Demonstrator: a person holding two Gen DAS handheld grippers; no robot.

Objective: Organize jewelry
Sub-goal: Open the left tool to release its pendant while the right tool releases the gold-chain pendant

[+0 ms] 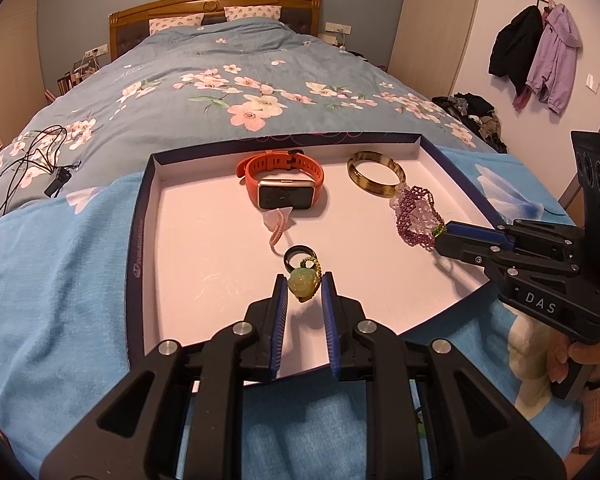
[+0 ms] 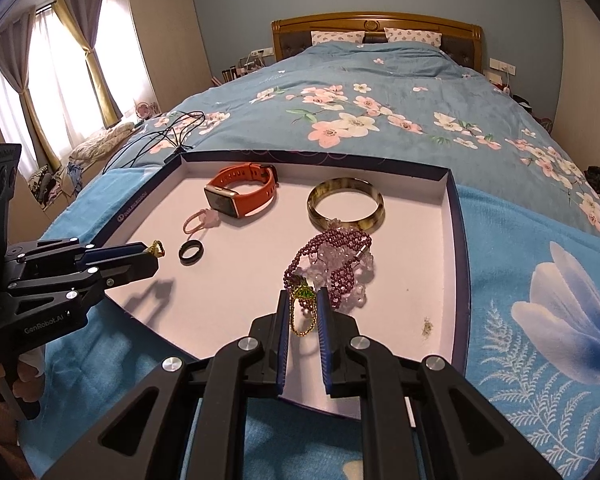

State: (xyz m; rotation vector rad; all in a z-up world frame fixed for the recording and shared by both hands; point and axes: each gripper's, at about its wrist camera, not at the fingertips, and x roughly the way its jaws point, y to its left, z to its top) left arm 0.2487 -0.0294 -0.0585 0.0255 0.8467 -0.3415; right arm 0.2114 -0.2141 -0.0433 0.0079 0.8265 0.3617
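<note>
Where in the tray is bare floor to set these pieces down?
Free: the tray's left strip behind the left gripper and black ring, and its right edge. Crowded: the far side, with orange watch, bangle, purple beads by right gripper.

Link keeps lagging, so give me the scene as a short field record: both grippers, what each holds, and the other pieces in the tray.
left gripper: shut on green jade pendant
right gripper: shut on small green bead charm beside purple bead bracelet
tray: shallow box lid on the blue bedspread
orange smartwatch: far part of tray
horn-coloured bangle: far right, touching the purple beads
black ring: beyond the pendant
pink cord charm: in front of the watch
</note>
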